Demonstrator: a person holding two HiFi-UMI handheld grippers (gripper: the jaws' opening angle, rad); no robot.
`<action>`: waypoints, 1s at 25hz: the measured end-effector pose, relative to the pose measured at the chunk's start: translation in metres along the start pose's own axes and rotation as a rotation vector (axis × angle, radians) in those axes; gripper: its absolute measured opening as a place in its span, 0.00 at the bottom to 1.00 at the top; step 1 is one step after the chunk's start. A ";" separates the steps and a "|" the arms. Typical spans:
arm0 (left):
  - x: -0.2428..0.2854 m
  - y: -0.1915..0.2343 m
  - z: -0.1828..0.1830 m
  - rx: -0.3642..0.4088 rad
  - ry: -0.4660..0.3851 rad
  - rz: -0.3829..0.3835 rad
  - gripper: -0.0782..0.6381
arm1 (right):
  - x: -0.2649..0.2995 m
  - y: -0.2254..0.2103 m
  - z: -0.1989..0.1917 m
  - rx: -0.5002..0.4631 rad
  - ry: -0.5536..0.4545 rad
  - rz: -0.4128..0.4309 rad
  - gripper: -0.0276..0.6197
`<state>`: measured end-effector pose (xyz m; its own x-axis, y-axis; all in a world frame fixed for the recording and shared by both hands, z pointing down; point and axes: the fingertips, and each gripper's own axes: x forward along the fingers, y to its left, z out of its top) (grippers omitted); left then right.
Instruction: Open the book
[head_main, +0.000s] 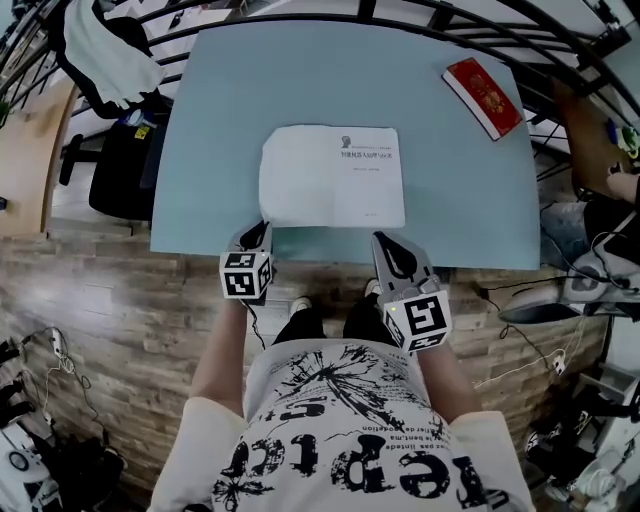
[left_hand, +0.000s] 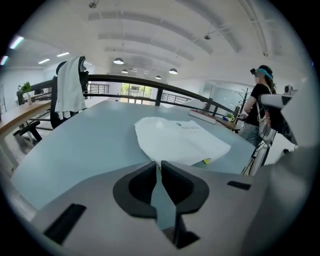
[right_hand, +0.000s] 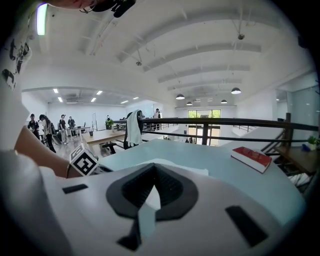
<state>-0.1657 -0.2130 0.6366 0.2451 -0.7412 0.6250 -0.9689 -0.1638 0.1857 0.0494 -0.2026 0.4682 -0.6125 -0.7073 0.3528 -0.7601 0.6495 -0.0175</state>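
Note:
The book (head_main: 332, 176) is white and lies closed and flat in the middle of the pale blue table (head_main: 200, 150), with small print near its top right. Both grippers hover at the table's near edge, just short of the book. My left gripper (head_main: 264, 231) sits off the book's near-left corner, its jaws closed to a thin slit and empty. My right gripper (head_main: 381, 240) is near the near-right corner, tips together, holding nothing. In the left gripper view the book (left_hand: 180, 140) lies just beyond the left gripper (left_hand: 159, 165). In the right gripper view the right gripper (right_hand: 154, 167) hides most of the book (right_hand: 192, 168).
A red book (head_main: 484, 96) lies at the table's far right corner. A black chair draped with a white garment (head_main: 110, 60) stands off the far left corner. A dark railing (left_hand: 150, 82) runs behind the table. A person (left_hand: 260, 107) stands to the right.

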 end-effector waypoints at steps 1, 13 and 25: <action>0.003 0.003 -0.006 -0.004 0.023 -0.010 0.16 | 0.001 0.003 -0.001 0.005 0.000 -0.006 0.06; -0.032 0.001 0.025 0.011 -0.069 -0.024 0.24 | -0.003 0.015 0.019 0.006 -0.076 -0.046 0.06; -0.120 -0.101 0.177 0.218 -0.486 -0.135 0.17 | -0.045 -0.014 0.086 -0.055 -0.296 -0.073 0.06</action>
<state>-0.1034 -0.2223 0.4085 0.3736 -0.9110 0.1745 -0.9273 -0.3714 0.0461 0.0684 -0.2038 0.3723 -0.5994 -0.7979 0.0636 -0.7965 0.6024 0.0514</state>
